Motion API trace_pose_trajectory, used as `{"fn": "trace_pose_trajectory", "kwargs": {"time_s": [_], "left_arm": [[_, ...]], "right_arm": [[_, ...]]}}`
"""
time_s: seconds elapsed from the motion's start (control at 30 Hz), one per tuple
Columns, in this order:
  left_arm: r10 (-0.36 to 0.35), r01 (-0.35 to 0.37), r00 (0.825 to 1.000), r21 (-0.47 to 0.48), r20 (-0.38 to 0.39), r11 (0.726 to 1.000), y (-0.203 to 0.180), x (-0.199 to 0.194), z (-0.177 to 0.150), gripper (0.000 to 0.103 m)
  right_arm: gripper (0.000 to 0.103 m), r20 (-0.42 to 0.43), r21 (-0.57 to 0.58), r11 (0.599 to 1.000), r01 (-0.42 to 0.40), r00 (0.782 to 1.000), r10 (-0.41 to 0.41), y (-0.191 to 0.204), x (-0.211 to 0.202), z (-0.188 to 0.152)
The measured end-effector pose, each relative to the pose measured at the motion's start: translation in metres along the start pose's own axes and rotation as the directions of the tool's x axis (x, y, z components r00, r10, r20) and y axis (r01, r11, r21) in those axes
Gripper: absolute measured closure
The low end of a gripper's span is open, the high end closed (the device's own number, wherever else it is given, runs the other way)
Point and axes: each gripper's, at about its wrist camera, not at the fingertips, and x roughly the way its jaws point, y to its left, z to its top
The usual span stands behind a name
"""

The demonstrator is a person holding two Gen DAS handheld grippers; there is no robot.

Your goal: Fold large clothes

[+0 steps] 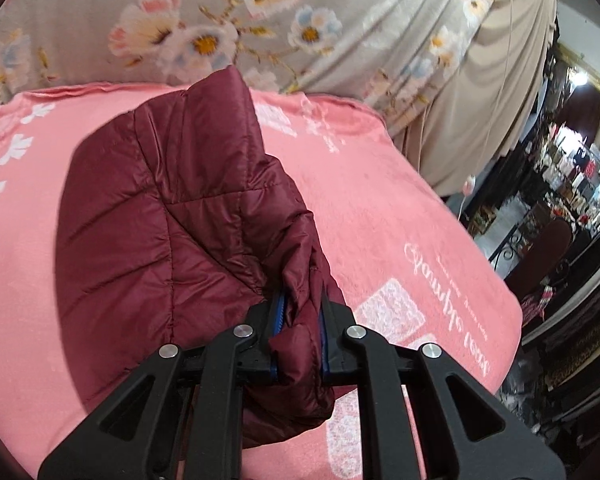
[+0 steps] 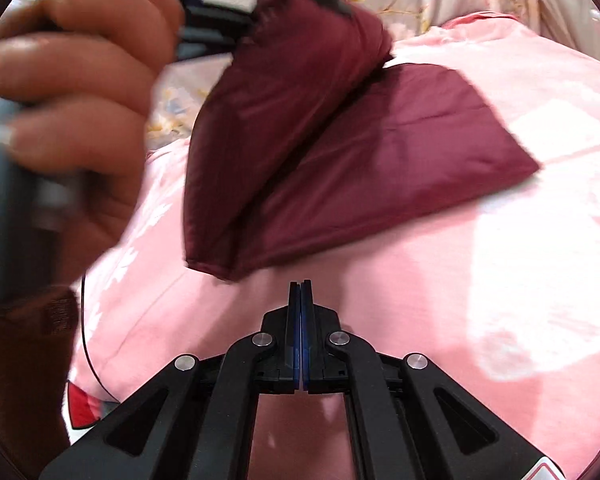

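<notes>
Maroon quilted jacket (image 1: pixel 172 216) lies at frame centre on the pink blanket (image 1: pixel 380 200), one edge raised off it. Left gripper (image 1: pixel 300 320) is clamped on a puffy bunch of that edge at lower centre of the left wrist view. In the right wrist view the raised flap (image 2: pixel 276 112) stands over the flat portion (image 2: pixel 400 152); the person's hand (image 2: pixel 80 80) fills the upper left. Right gripper (image 2: pixel 300 292) has its fingers pressed together on nothing, low centre, just short of the jacket's near corner.

Step, by my reading: a fold in progress, flap being carried over. Next calls for laying the flap edge-to-edge on the flat part, then letting go; the free claw could pin the crease.
</notes>
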Motion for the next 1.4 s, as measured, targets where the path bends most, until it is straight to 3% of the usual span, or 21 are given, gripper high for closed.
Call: {"fn": "trace_pose_trajectory", "kwargs": {"time_s": [0.2, 0.43, 0.8, 0.97, 1.0, 1.07, 1.17, 1.23, 1.3, 1.4], "left_arm": [[0.026, -0.025, 0.994, 0.008, -0.107, 1.0, -0.011, 0.06, -0.016, 0.091], [0.066, -0.062, 0.984, 0.029, -0.167, 0.998, -0.015, 0.096, -0.034, 0.091], [0.145, -0.134, 0.981, 0.096, -0.127, 0.986, -0.02, 0.111, -0.053, 0.091], [0.142, -0.134, 0.985, 0.084, -0.099, 0.987, -0.018, 0.11, -0.056, 0.089], [0.133, -0.126, 0.987, 0.08, -0.088, 0.989, -0.018, 0.108, -0.056, 0.087], [0.107, -0.102, 0.991, 0.068, -0.076, 0.992, -0.022, 0.099, -0.054, 0.082], [0.07, -0.07, 0.997, 0.034, -0.011, 0.997, -0.022, 0.062, -0.046, 0.06], [0.075, -0.076, 0.995, 0.009, 0.062, 0.997, -0.02, 0.034, -0.04, 0.024], [0.078, -0.072, 0.984, -0.047, 0.159, 0.996, -0.005, -0.007, -0.032, 0.019], [0.168, -0.141, 0.967, -0.145, 0.194, 0.979, 0.026, -0.04, -0.02, 0.017]], "right_arm": [[0.103, 0.013, 0.068, 0.997, 0.044, 0.999, -0.045, -0.032, -0.021, -0.004], [0.103, 0.023, 0.104, 0.992, 0.071, 0.997, -0.074, -0.05, -0.032, -0.008], [0.103, 0.031, 0.102, 0.991, 0.082, 0.996, -0.086, -0.055, -0.033, -0.001], [0.101, 0.056, 0.106, 0.987, 0.117, 0.991, -0.124, -0.06, -0.05, 0.004], [0.097, 0.067, 0.105, 0.986, 0.131, 0.988, -0.138, -0.061, -0.059, 0.02], [0.091, 0.097, 0.105, 0.982, 0.158, 0.981, -0.168, -0.068, -0.073, 0.027], [0.08, 0.152, 0.12, 0.976, 0.181, 0.968, -0.198, -0.082, -0.096, 0.051], [0.06, 0.191, 0.137, 0.976, 0.168, 0.963, -0.192, -0.086, -0.106, 0.07], [0.047, 0.21, 0.155, 0.978, 0.136, 0.963, -0.168, -0.087, -0.111, 0.096], [0.034, 0.197, 0.179, 0.981, 0.072, 0.974, -0.107, -0.083, -0.102, 0.13]]}}
